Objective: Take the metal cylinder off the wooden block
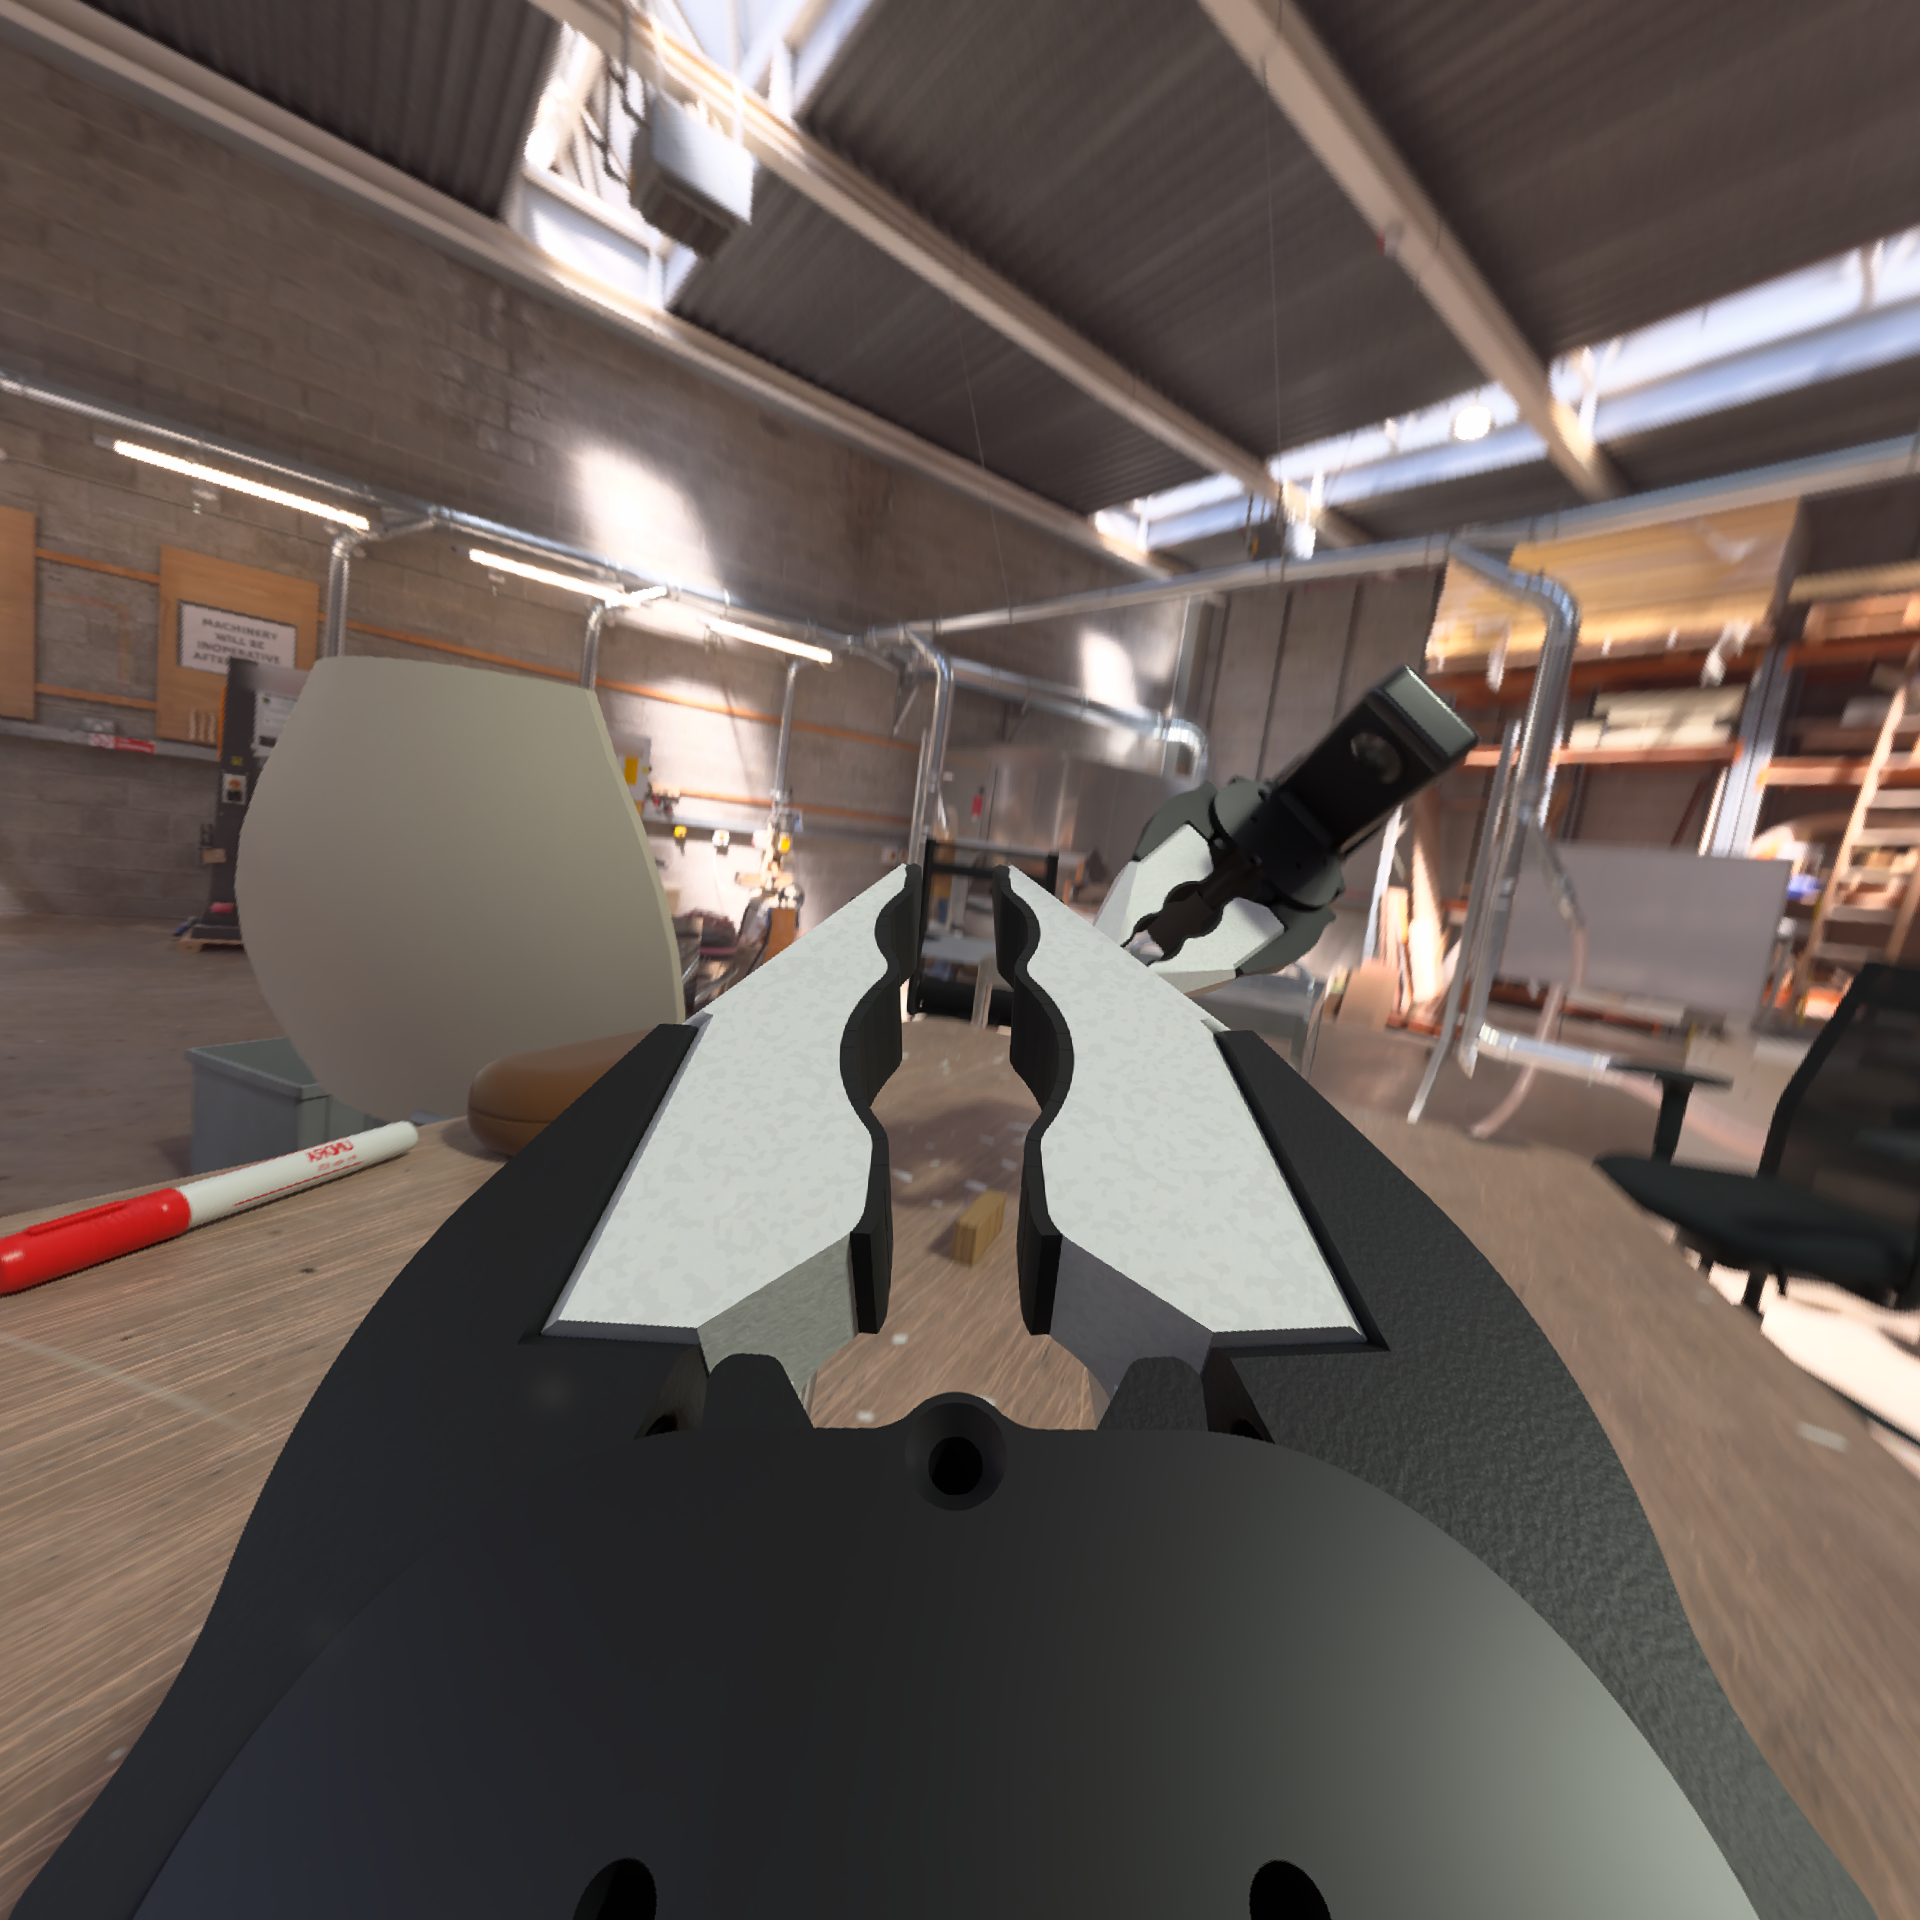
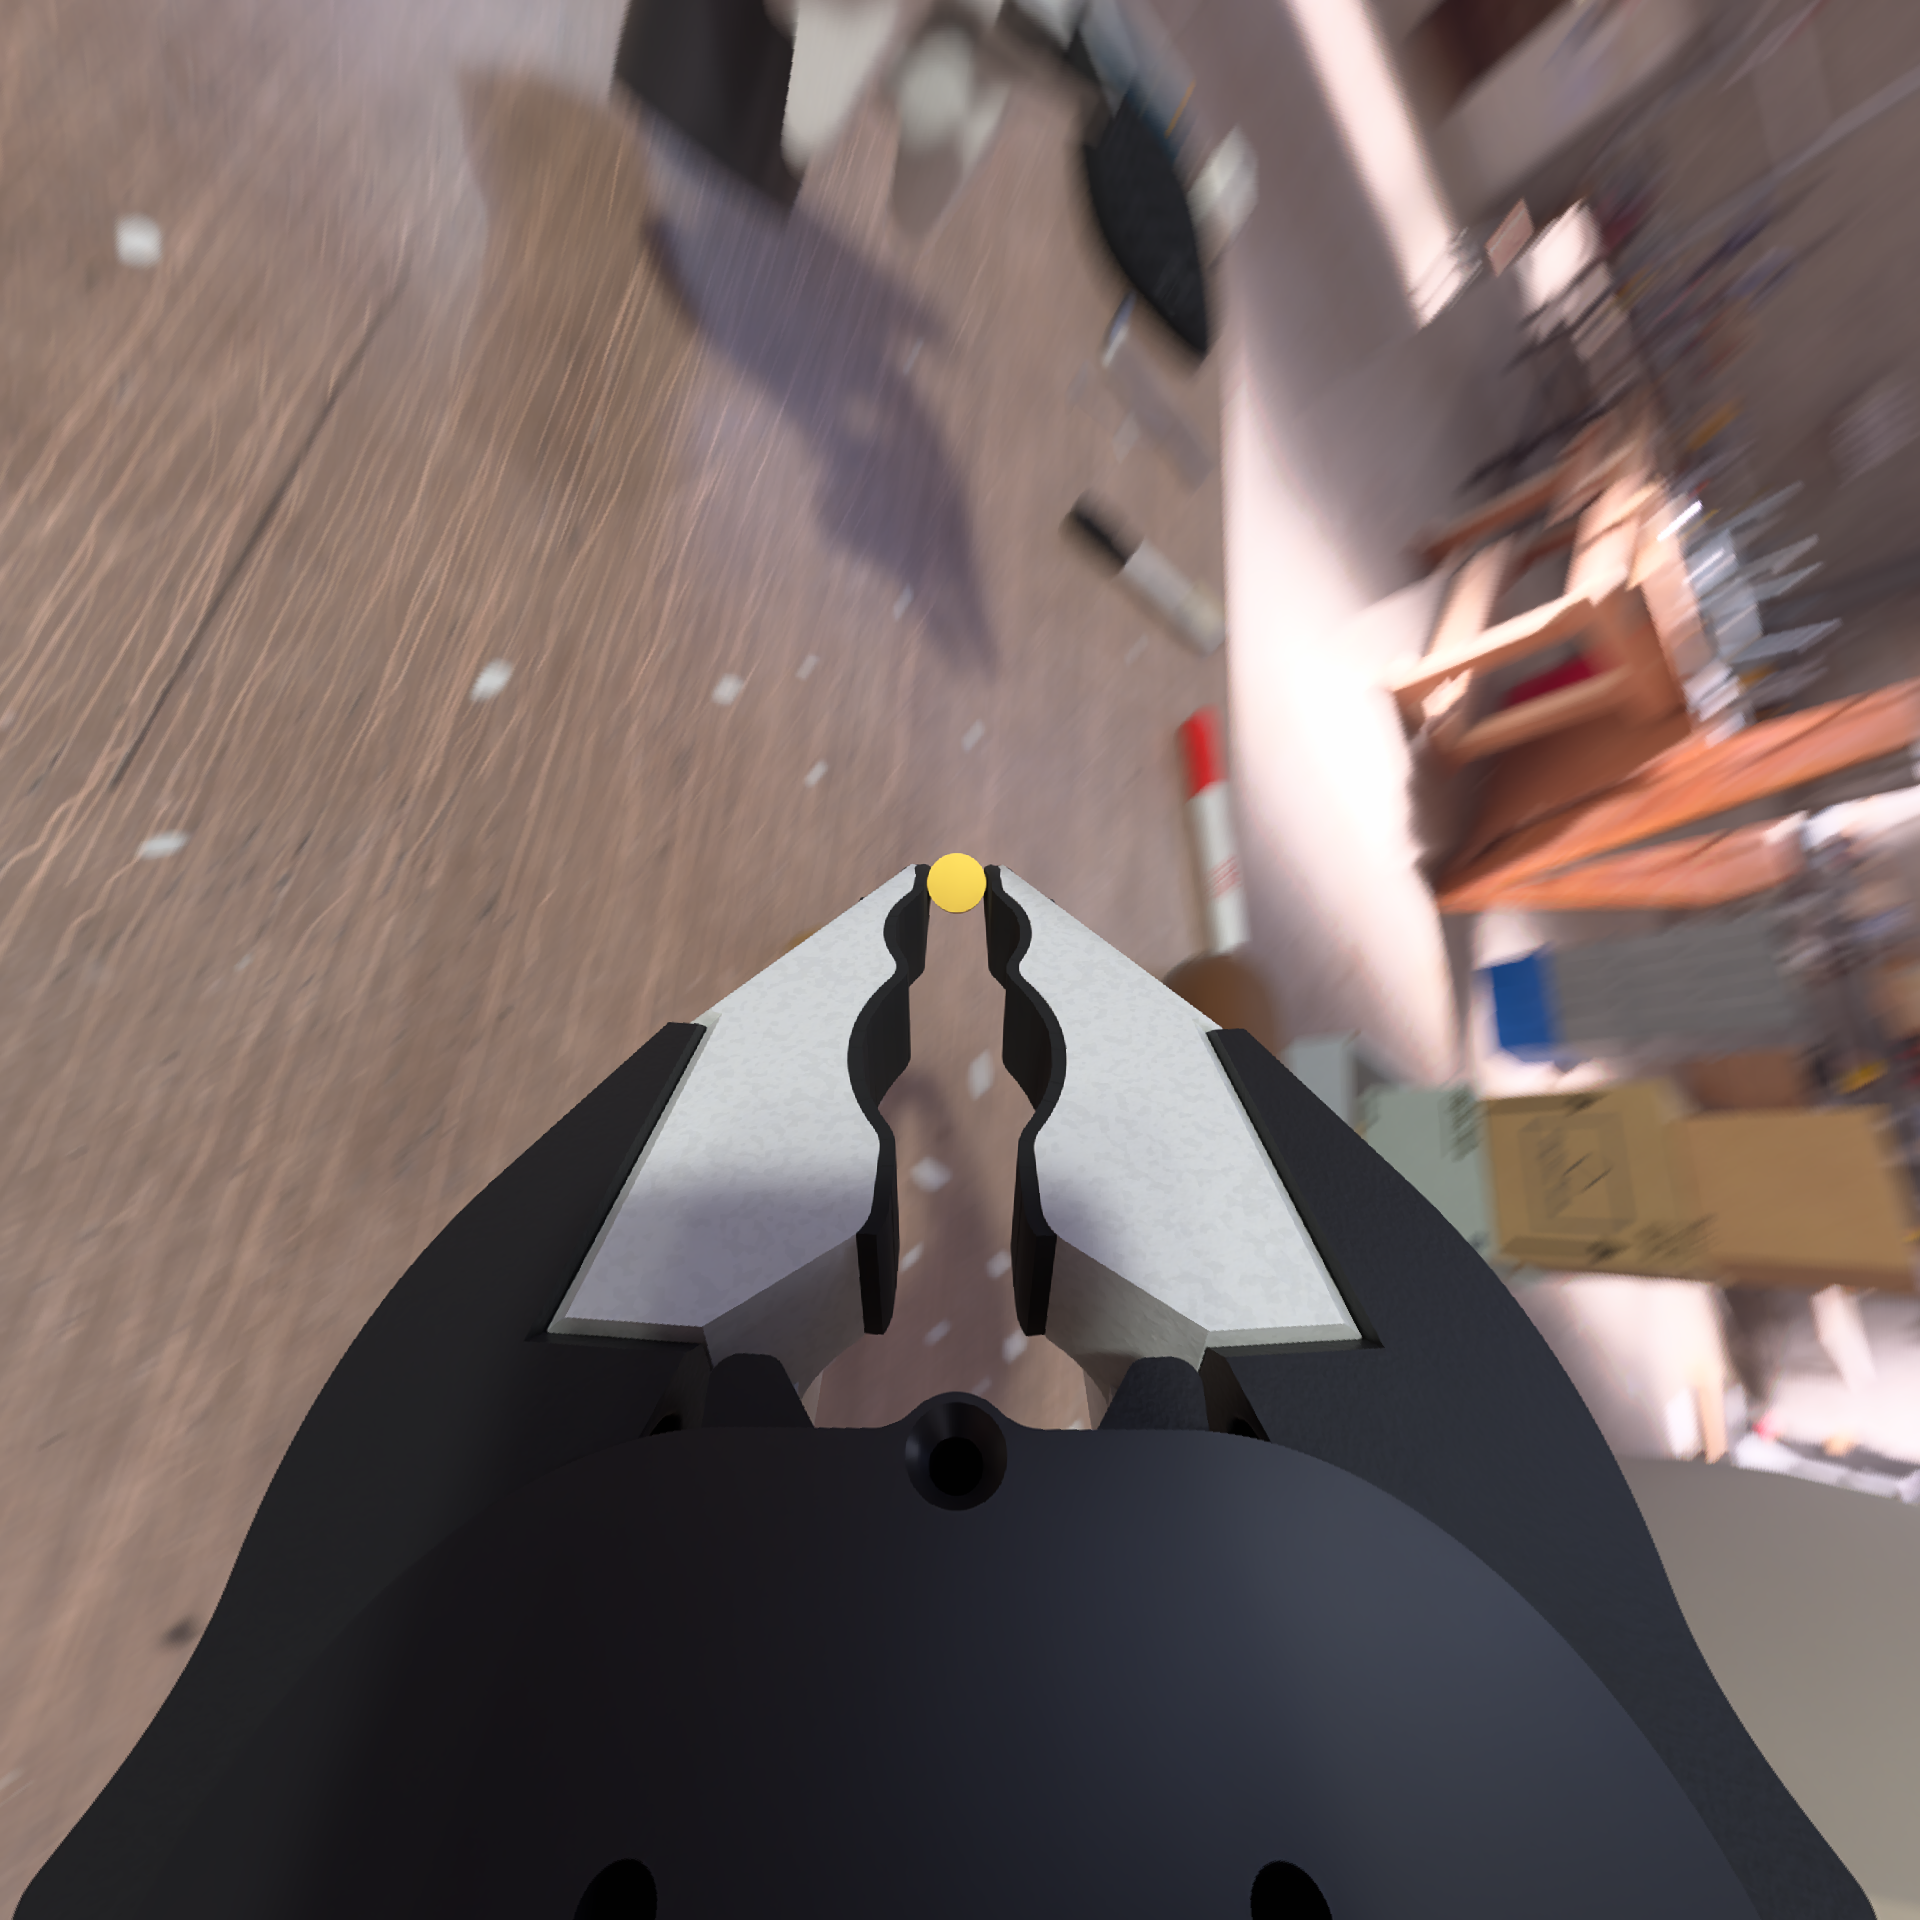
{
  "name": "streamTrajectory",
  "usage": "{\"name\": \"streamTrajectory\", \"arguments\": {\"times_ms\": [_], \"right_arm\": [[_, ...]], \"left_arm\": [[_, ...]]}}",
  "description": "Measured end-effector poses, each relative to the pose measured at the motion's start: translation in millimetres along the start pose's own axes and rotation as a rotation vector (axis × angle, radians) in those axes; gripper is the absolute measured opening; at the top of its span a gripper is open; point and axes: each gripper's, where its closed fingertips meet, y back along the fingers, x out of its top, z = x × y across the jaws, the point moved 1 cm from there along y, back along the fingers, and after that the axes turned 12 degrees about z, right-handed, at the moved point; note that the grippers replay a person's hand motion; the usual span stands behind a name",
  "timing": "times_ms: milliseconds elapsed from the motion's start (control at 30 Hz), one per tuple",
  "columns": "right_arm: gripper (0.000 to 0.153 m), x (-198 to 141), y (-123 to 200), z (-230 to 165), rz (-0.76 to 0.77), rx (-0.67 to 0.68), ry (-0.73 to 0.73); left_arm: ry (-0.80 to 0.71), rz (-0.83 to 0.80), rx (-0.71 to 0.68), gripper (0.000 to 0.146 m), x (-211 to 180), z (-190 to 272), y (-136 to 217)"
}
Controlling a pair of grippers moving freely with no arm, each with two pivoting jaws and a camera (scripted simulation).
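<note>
Left wrist view: left gripper (image 1: 956, 883) hovers low over the wooden tabletop (image 1: 260, 1403), fingers drawn near together w/ a slim gap, nothing between them, so it's idle. Seen through that gap, ahead & below the tips, the small wooden block (image 1: 978, 1226) lies on the table w/ its top bare, no cylinder on it. Farther ahead & to the right, the right gripper (image 1: 1148, 940) hangs tilted in the air, well above the block; whether it holds anything can't be told from here. Off to the left: red & white marker (image 1: 197, 1205), brown oval case (image 1: 540, 1091), big beige rounded vessel (image 1: 447, 883), grey bin (image 1: 249, 1101); a black office chair (image 1: 1818, 1143) stands beyond the table on the right. Right wrist view: very blurred. The right gripper's tips pinch a small yellow round face (image 2: 956, 883), prob. the end of the metal cylinder, held right at the tip & clear of the table below. Beyond the tips, to the right, lie a red & white marker (image 2: 1210, 831) and a black & white pen (image 2: 1143, 571). The block isn't clearly visible here. Progress, as I judge it: grasp & lift look done and the cylinder seems off the block. What's left is at most carrying it clear & setting it down w/o slipping from that shallow tip pinch.
</note>
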Motion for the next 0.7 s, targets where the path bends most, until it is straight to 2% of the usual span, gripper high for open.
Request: {"name": "streamTrajectory", "arguments": {"times_ms": [100,167,267,333,367,433,567,700], "right_arm": [[0.01,40,12,30,0.205,-0.155,0.203],[0.01,52,11,40,0.154,-0.216,0.401],[0.01,67,4,39,0.046,-0.188,0.679],[0.01,81,2,37,0.062,-0.185,0.827],[0.01,90,4,35,0.113,-0.194,0.856],[0.01,112,14,35,0.286,-0.231,0.796],[0.01,142,35,42,0.619,-0.3,0.512],[0.01,148,42,42,0.93,-0.236,0.248]], "left_arm": [[0.085,0.075,0.013,0.013,11,-3,-7],[0.107,0.087,-0.025,0.013,18,4,-17],[0.05,0.111,-0.103,0.013,41,15,-30],[0.024,0.135,-0.12,0.013,55,10,-35],[0.025,0.132,-0.124,0.013,58,6,-37],[0.086,0.067,-0.149,0.013,50,-3,-45],[0.27,-0.034,-0.241,0.013,13,7,-74],[0.402,-0.095,-0.307,0.013,-13,37,-111]]}}
